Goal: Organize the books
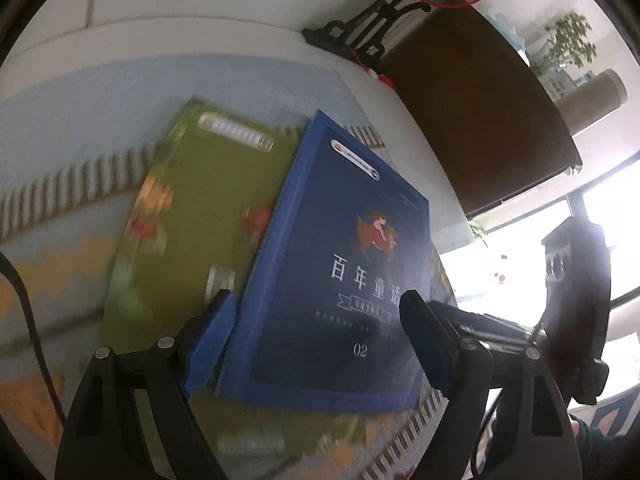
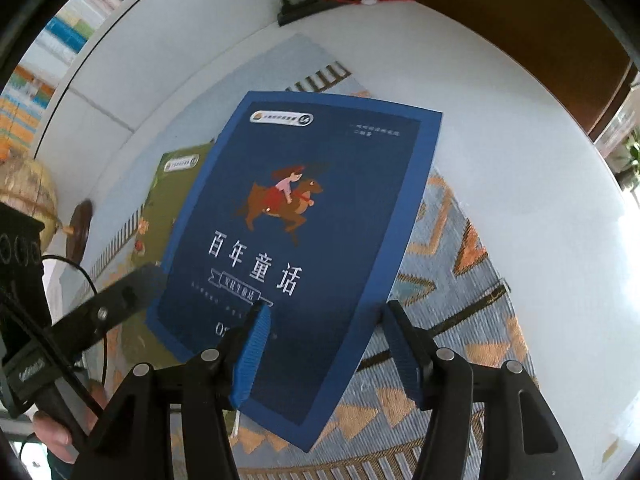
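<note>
Left wrist: my left gripper (image 1: 316, 320) gapes wide around the blue book (image 1: 336, 280), whose long axis runs away from me, overlapping the green book (image 1: 200, 216).

Right wrist: my right gripper (image 2: 324, 344) is spread too, book near edge between its fingers, equally near.

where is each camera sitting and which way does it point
Left wrist: sits on the left tongs, looking forward and down along the fingers at a blue book partly overlapping a green book; the right tongs' body shows at right.
Right wrist: sits on the right tongs, looking down at the blue book on a patterned mat; the left tongs' finger and a hand show at left.
Shared: both books, the mat, the white table and a black stand at the far edge.
</note>
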### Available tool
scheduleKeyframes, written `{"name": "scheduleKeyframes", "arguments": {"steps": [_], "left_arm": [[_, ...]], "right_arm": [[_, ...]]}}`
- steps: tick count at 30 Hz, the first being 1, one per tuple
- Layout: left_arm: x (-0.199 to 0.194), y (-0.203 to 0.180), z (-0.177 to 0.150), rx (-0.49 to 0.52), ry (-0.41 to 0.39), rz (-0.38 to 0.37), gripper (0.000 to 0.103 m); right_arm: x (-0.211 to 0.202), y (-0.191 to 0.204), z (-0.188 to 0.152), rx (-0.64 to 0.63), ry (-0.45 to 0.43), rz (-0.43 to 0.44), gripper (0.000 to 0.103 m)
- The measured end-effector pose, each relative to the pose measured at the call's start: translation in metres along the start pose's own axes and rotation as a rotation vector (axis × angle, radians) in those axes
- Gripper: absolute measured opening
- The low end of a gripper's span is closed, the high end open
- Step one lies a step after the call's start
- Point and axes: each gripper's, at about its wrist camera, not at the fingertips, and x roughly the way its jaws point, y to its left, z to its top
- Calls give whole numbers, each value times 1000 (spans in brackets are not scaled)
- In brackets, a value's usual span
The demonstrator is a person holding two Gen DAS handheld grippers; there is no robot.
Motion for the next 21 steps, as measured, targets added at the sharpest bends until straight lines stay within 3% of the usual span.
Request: {"name": "scheduleKeyframes", "arguments": {"steps": [6, 9, 10, 11, 13, 16, 19, 21], "left_arm": [[-37, -3, -80, -47, -50, 56, 81], [-51, 4, -117, -120, -26, -7, 80], [-54, 7, -127, -144, -24, -18, 74], [-56, 9, -133, -159, -27, -11, 66], [-61, 15, -138, -195, -53, 27, 59], [-62, 17, -133, -216, -107, 87, 59], [-54, 16, -124, -225, -102, 61, 59], [-52, 13, -122, -234, -110, 86, 59]], "right_arm": [[-3, 26, -34, -164, 18, -26, 59], [-1, 39, -52, -280, 34, -31, 59], [-1, 40, -57, -316, 40, -26, 59], [-1, 42, -60, -336, 38, -20, 59], [-1, 43, -63, -344, 35, -12, 59], [-1, 42, -60, -330, 46, 5, 58], [0, 44, -58, -344, 56, 7, 59], [5, 52, -58, -357, 68, 22, 59]]}}
